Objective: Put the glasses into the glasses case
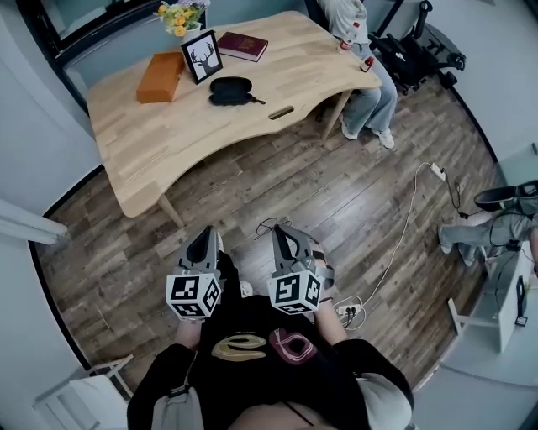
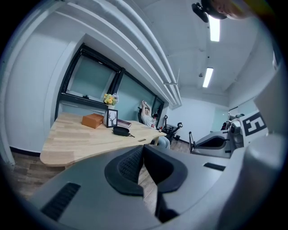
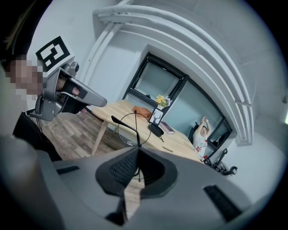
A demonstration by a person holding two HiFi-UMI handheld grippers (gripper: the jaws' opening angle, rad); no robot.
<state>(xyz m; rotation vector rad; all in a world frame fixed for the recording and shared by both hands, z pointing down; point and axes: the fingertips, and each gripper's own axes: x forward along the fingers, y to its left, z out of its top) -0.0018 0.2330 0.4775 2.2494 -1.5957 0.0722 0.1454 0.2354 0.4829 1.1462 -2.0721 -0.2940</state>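
Observation:
The black glasses case [image 1: 230,90] lies on the wooden table [image 1: 134,143], far ahead of both grippers; it also shows in the left gripper view [image 2: 120,130] and the right gripper view [image 3: 155,130]. My right gripper [image 1: 282,231] [image 3: 137,155] is shut on thin wire-rimmed glasses [image 3: 136,134], whose round lens and one temple stick up past the pads. In the head view the glasses [image 1: 269,224] are only a faint wire loop. My left gripper [image 1: 202,239] [image 2: 143,150] is shut with nothing in it, held beside the right one over the wooden floor.
On the table stand an orange box [image 1: 160,76], a deer picture frame [image 1: 203,56], a red book [image 1: 243,45] and flowers [image 1: 181,14]. A person [image 1: 361,50] sits at its far right corner. A power strip and cable [image 1: 349,309] lie on the floor beside me.

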